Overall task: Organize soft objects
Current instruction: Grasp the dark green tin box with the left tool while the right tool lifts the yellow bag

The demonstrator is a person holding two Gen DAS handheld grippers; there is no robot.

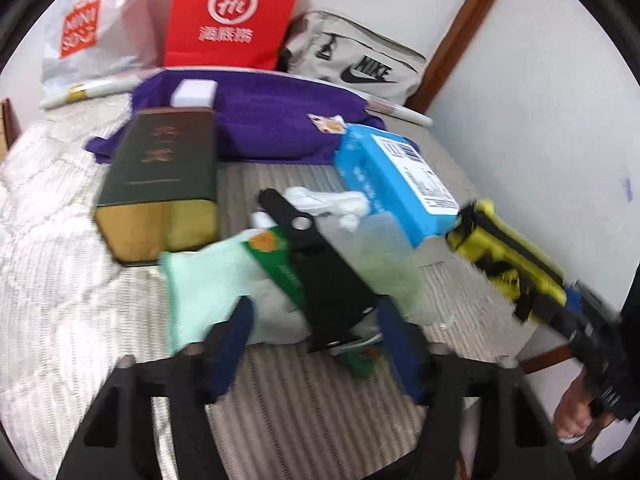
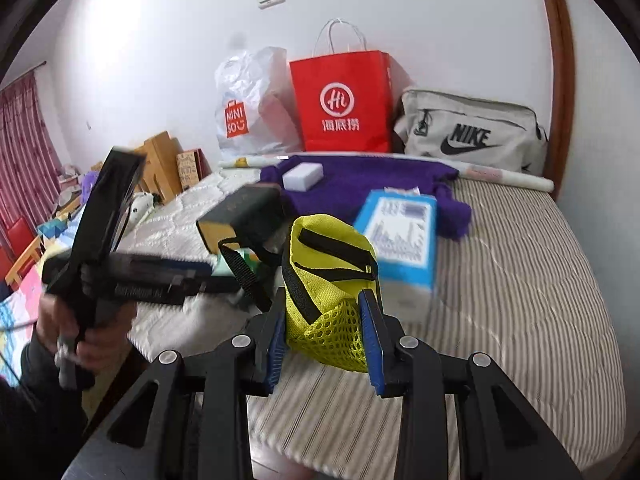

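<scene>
Right gripper (image 2: 326, 334) is clamped on a yellow mesh pouch (image 2: 328, 276), held up off the bed (image 2: 520, 280). Left gripper (image 1: 316, 344) is spread wide, empty, with a pale green packet (image 1: 200, 284) lying between and just ahead of its fingers. Judgement: early stage, one item lifted. Purple cloth (image 1: 272, 124), green box (image 1: 160, 184) and blue box (image 1: 396, 176) lie unsorted further ahead.

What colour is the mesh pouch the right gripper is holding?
Bright yellow mesh pouch with black straps, clearest in the right wrist view.
</scene>
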